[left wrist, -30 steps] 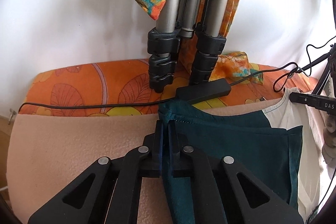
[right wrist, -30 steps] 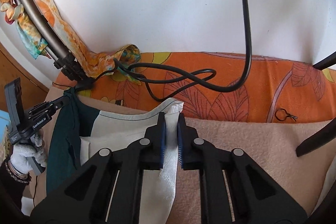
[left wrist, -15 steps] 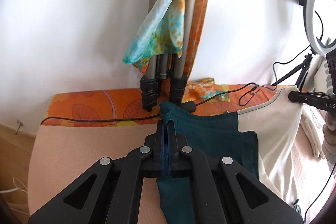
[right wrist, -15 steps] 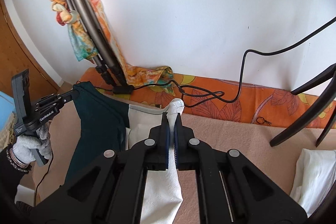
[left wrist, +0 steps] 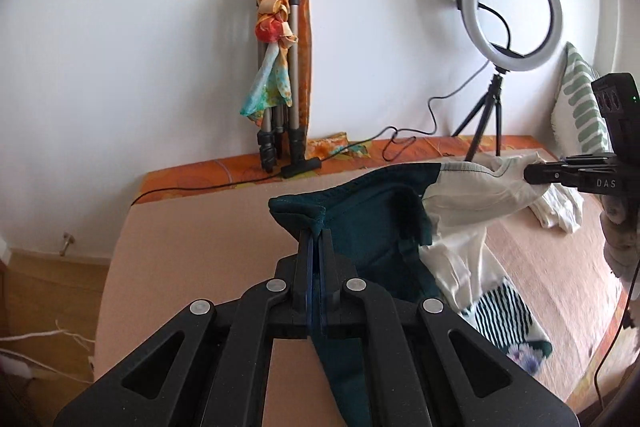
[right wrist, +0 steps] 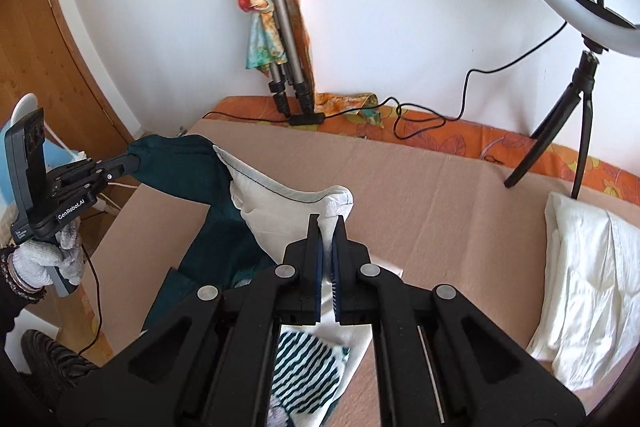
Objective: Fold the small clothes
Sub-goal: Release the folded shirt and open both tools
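Your left gripper (left wrist: 319,239) is clamped on the teal corner of the garment (left wrist: 372,223), jaws pressed together with cloth bunched between them; your right gripper (right wrist: 327,227) is pinched on the white corner, pads nearly touching with fabric in the gap. Change since a second ago: the garment lay flat on the beige blanket (right wrist: 420,187) with both corners low, and now both corners are lifted and the cloth hangs between your grippers, top edge sagging in a shallow curve. The wall, tripod (left wrist: 280,131) and ring light (left wrist: 512,11) now show far more in both views, so you've raised and pulled back. Reads as the pick-up before a fold: garment is off the surface at the top, its striped lower part (right wrist: 304,367) trailing down toward the blanket; can't tell if that hem touches. Long axis of the held edge runs left to right between the two grippers, teal half on your left, white half on your right, body dropping down and toward you. Edge isn't taut, so spreading the grippers slightly would likely square it before laying it down. A white cloth (right wrist: 588,275) sits on the blanket to your right, well apart. Cable (right wrist: 420,119) runs along the orange cover (right wrist: 520,147) at the back.
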